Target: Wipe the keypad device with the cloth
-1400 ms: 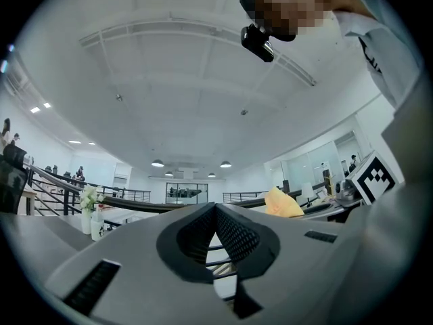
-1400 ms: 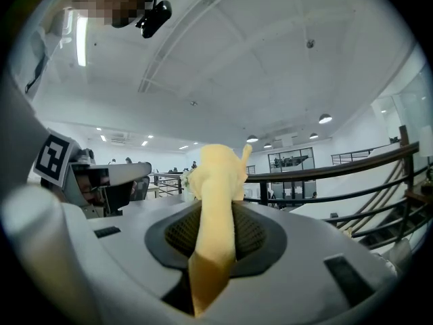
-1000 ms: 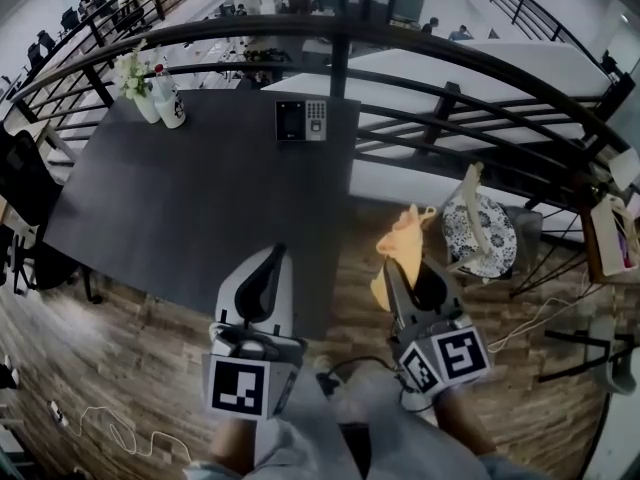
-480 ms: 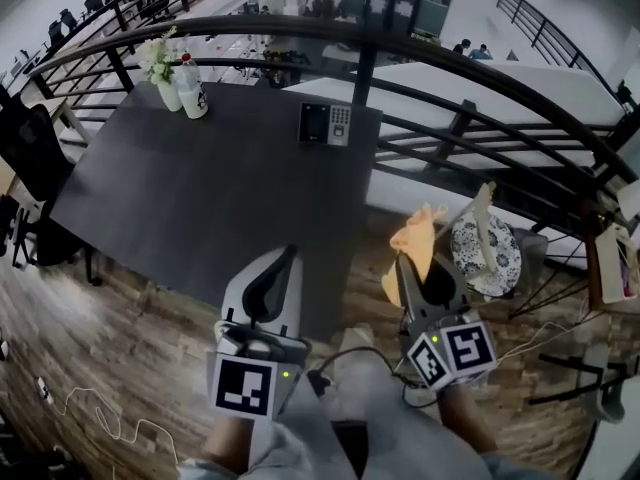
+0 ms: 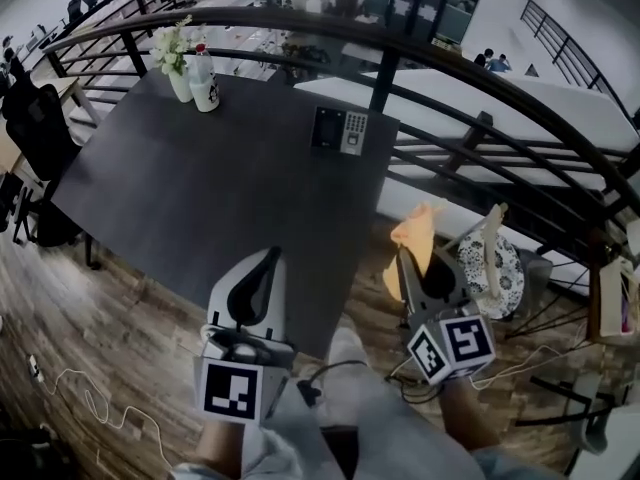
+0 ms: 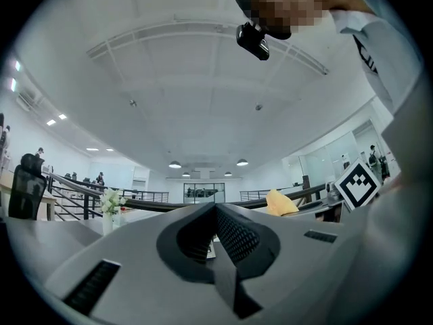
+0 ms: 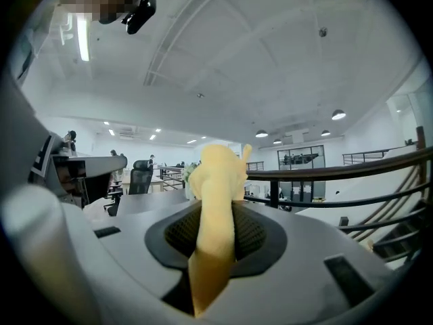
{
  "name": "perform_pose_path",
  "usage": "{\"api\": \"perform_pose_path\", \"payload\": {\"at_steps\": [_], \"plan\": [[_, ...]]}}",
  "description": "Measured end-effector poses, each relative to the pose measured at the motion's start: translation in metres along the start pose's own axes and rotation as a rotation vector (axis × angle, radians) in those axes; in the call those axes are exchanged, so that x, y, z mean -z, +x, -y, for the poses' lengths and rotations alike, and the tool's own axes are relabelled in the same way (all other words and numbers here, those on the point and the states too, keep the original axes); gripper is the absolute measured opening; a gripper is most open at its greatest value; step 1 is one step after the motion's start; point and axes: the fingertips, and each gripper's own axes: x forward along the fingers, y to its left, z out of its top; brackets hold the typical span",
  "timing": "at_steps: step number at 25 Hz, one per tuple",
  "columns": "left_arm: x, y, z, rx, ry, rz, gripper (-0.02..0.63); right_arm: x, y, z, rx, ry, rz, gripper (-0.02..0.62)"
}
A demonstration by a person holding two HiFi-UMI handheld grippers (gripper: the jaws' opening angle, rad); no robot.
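The keypad device (image 5: 339, 131), a small dark unit with a screen and a silver key block, lies flat near the far right edge of the dark table (image 5: 180, 198). My right gripper (image 5: 405, 264) is shut on the yellow cloth (image 5: 412, 243), held off the table's right side, well short of the device. The cloth (image 7: 215, 229) runs up between the jaws in the right gripper view. My left gripper (image 5: 270, 259) is shut with nothing in it, over the table's near edge. In the left gripper view its jaws (image 6: 215, 212) meet at the tips.
A vase of white flowers (image 5: 176, 68) and a white bottle (image 5: 207, 86) stand at the table's far left corner. A black railing (image 5: 420, 58) curves behind the table. A patterned chair (image 5: 495, 263) stands to the right, black office chairs (image 5: 35, 128) to the left.
The view has shifted, so the table and keypad device sit lower and further right in the frame. Both grippers keep the same pose, the cloth still held in the right one.
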Motion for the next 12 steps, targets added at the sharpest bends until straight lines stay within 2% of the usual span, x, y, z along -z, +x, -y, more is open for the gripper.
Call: {"api": "perform_pose_path", "payload": {"at_steps": [12], "plan": [[0.026,0.049,-0.032,-0.134,-0.007,-0.063,0.008,0.017,0.093,0.039,-0.094,-0.043,-0.076,0.101]]}}
